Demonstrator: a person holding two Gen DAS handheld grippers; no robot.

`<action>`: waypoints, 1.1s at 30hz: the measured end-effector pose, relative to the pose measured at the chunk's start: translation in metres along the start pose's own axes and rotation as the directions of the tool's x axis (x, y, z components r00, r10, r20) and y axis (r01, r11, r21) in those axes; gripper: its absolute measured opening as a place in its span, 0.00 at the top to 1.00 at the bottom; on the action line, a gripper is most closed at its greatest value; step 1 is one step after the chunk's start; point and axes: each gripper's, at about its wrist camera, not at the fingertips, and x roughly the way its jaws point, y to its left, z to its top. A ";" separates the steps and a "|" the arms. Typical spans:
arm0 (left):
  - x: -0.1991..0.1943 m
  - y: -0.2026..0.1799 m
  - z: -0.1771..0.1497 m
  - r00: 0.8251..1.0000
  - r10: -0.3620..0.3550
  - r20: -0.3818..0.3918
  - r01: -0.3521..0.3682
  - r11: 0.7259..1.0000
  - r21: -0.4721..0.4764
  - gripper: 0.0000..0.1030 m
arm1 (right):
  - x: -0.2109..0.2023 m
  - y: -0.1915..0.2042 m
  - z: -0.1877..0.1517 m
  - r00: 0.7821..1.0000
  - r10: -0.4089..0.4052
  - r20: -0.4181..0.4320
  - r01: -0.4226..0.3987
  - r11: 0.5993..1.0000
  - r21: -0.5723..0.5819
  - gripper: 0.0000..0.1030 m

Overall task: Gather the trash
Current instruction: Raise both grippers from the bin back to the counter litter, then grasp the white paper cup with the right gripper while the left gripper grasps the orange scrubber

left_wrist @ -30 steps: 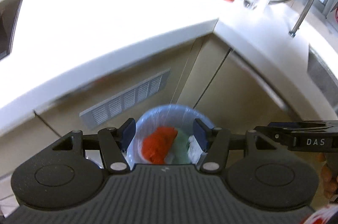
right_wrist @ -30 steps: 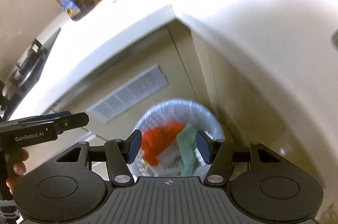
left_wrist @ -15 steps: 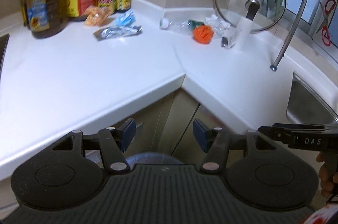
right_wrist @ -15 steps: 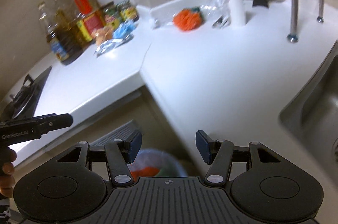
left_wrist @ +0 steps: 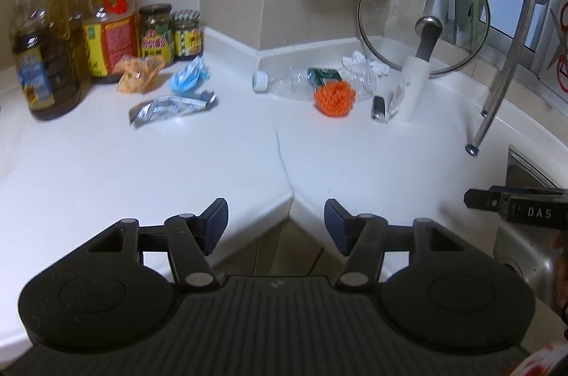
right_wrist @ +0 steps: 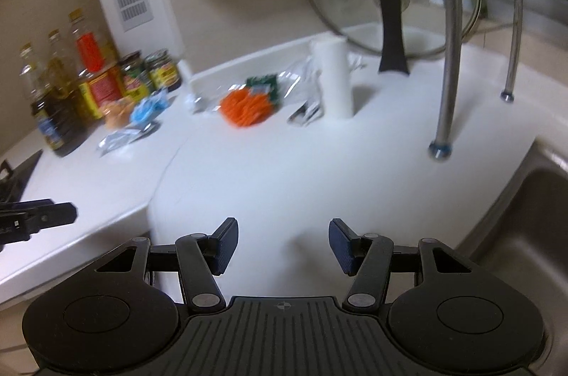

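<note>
Both my grippers have lifted away from the bin on the floor, which has dropped out of view, and now face the white table.

My left gripper (left_wrist: 276, 224) and my right gripper (right_wrist: 283, 244) each hover above the table's (left_wrist: 220, 163) front corner, jaws parted about halfway with nothing between them. Trash lies well ahead toward the back wall: a silver wrapper (left_wrist: 173, 107), a blue crumpled wrapper (left_wrist: 189, 77) and an orange packet (left_wrist: 139, 73) near the oil bottles (left_wrist: 42, 56) and jars (left_wrist: 170, 33) on the left; a clear plastic bottle (left_wrist: 284, 84) on its side and an orange mesh ball (left_wrist: 334, 98) touching it near the glass lid (left_wrist: 424, 16). At right is the sink (right_wrist: 525, 209).
</note>
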 end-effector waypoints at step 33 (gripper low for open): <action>0.163 -0.045 0.105 1.000 0.020 0.019 -0.021 0.995 0.094 0.45 | 0.143 -0.036 0.124 0.965 -0.147 0.220 0.154 0.988 -0.017 0.36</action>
